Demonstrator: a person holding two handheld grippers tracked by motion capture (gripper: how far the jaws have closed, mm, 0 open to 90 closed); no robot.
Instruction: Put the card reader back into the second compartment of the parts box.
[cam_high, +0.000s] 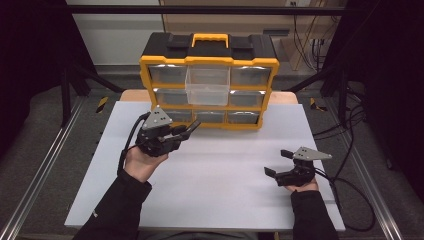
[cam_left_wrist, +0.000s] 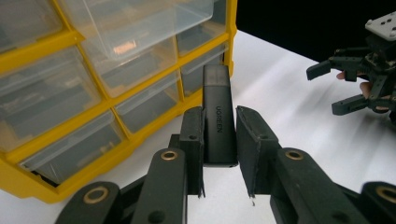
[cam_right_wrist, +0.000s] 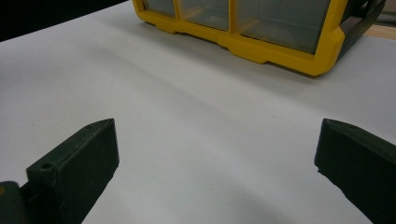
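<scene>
The left hand-held gripper (cam_high: 192, 127) is raised, jaws nearly closed; the right hand-held gripper (cam_high: 278, 162) rests low, jaws wide apart.

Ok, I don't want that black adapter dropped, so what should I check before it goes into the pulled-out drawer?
1. Left hand-held gripper clamps the black adapter: ok.
2. Pulled-out drawer in the yellow organizer open: ok.
3. Drawer has room: ok, looks empty.
4. Adapter above the drawer: not ok, it sits lower and to the left.
5. Right hand-held gripper out of the way: ok, open over the white table.
</scene>
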